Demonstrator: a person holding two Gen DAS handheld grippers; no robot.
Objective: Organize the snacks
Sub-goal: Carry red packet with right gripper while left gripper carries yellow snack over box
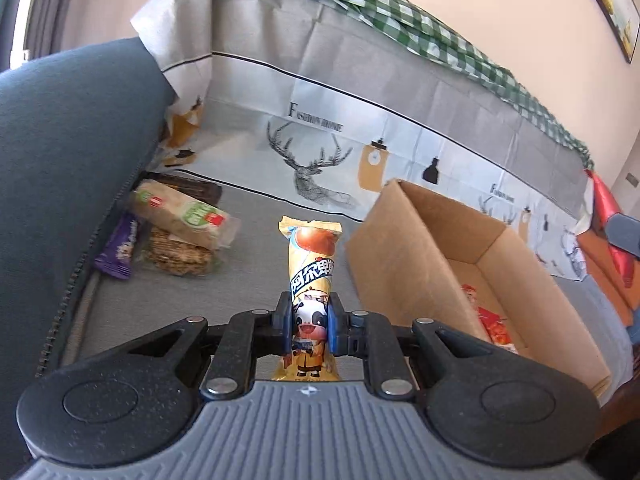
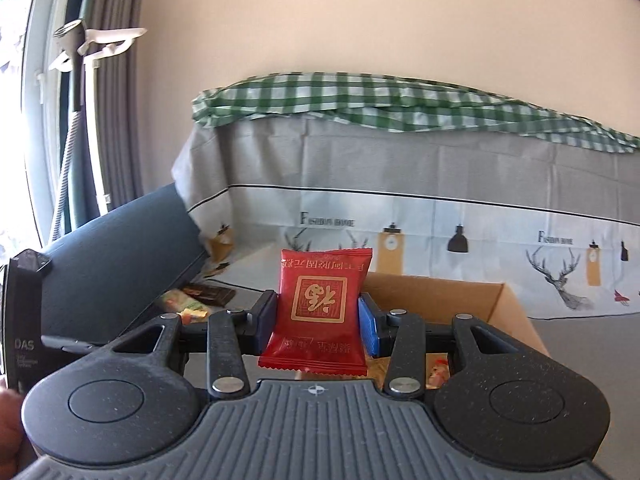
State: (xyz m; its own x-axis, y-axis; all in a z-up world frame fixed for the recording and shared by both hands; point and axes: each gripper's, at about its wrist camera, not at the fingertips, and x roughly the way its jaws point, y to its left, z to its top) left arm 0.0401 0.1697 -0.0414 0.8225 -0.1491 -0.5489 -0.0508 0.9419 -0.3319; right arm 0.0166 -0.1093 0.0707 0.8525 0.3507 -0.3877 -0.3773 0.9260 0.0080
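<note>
1. The left gripper [image 1: 309, 326] is clamping a long yellow snack packet [image 1: 310, 280] low on its printed cartoon, with most of the wrapper sticking out ahead of the fingers; gripping it across the narrow width is probably keeping it from swinging
2. The right gripper [image 2: 318, 316] is pinching a red square sachet [image 2: 318, 308] by its two side edges, its face turned flat toward the camera, which should be letting it drop cleanly
3. Both packets are hanging in the air beside or above the open cardboard box [image 1: 432, 248], which is sitting on the grey sofa seat [image 1: 256, 280]; I judge both are heading into it
4. The left wrist view alone is showing the box floor, where a red-and-white packet [image 1: 490, 316] is already lying, and the unsorted pile of snacks [image 1: 176, 232] waiting against the dark blue cushion [image 1: 72, 152]
5. The right wrist view is showing only the box's far rim [image 2: 440, 284] and a sliver of that pile, but it is adding the window and curtain at the left
</note>
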